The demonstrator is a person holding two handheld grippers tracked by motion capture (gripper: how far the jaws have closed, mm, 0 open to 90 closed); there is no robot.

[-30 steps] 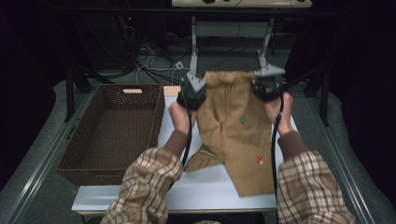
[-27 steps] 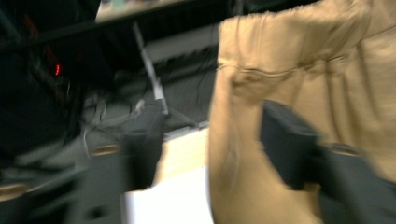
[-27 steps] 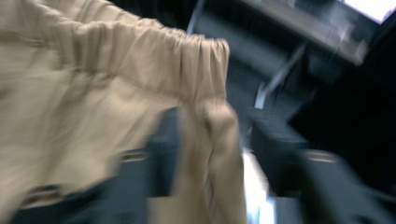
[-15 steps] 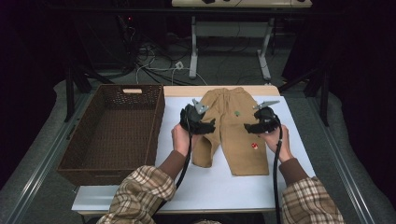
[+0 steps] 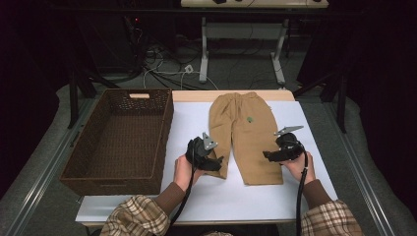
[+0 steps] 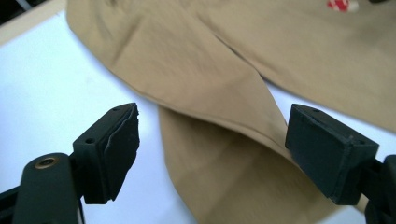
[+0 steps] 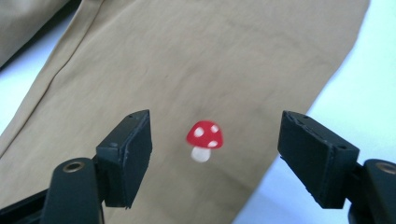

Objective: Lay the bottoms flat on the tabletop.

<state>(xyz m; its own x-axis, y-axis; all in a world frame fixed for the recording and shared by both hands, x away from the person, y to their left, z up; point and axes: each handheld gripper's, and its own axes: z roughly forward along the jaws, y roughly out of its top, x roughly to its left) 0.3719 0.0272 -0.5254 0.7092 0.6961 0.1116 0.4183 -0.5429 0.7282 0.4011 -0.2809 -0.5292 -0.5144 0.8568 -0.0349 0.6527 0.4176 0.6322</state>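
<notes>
One wicker basket (image 5: 118, 137) is standing on the left part of the table (image 5: 196, 196), and nothing is seen lying in it. One pair of tan trousers (image 5: 246, 137) is lying flat on the white tabletop just right of the basket, waistband at the far edge, legs pointing toward the person.

Two grippers are being held low over the leg ends. The left gripper (image 5: 212, 162) is being held at the outer hem of the left leg, where a corner of the cloth is folded under; in the left gripper view (image 6: 212, 149) its jaws are standing wide apart with the fabric between them but not pressed by the pads. The right gripper (image 5: 269, 155) is being held over the right leg; in the right gripper view (image 7: 212, 154) its jaws are likewise spread, and one red mushroom patch (image 7: 204, 139) is framed between them, untouched. One green patch (image 5: 250, 119) is seen higher on the trousers.
</notes>
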